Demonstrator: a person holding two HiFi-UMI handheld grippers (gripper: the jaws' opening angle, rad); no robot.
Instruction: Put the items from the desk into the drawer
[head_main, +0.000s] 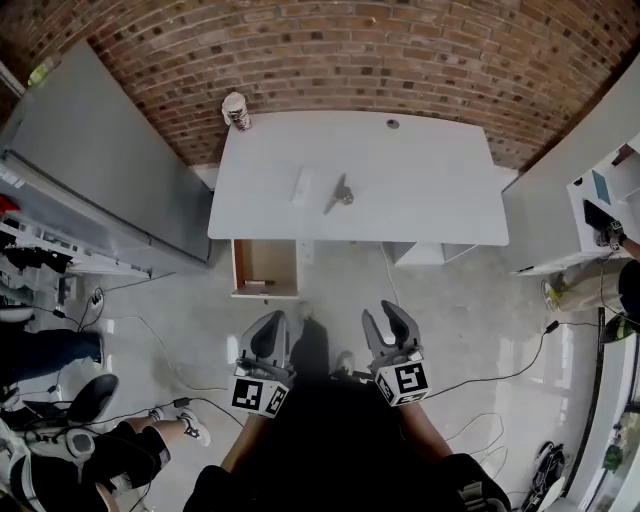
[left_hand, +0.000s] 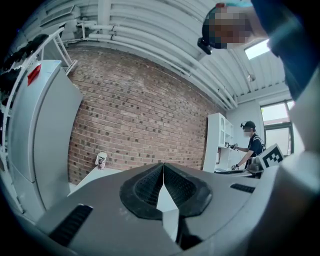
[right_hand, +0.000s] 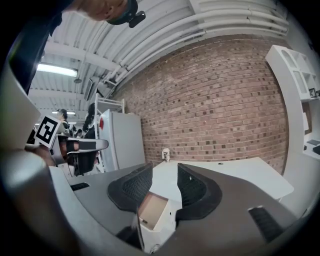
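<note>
Three items are seen on the white bench (head_main: 420, 180) in the head view: a white oblong item (head_main: 302, 186) and a small dark tool (head_main: 340, 193) side by side near the middle, and a patterned cup (head_main: 236, 110) at the bench's upper-left corner. Below the bench's left part, the drawer (head_main: 236, 268) is pulled out. Its wooden bottom looks almost bare, and a small speck at its near edge cannot be identified. The task is therefore judged to be at its start: the drawer is opened, and every item is left to be carried over.

The left gripper (head_main: 268, 325) and right gripper (head_main: 384, 318) are held low in the frame's centre, well apart from bench and drawer and pointed toward them. The left gripper's jaws are clenched together on nothing. The right gripper's jaws are parted and empty, with the drawer framed between them.
</note>
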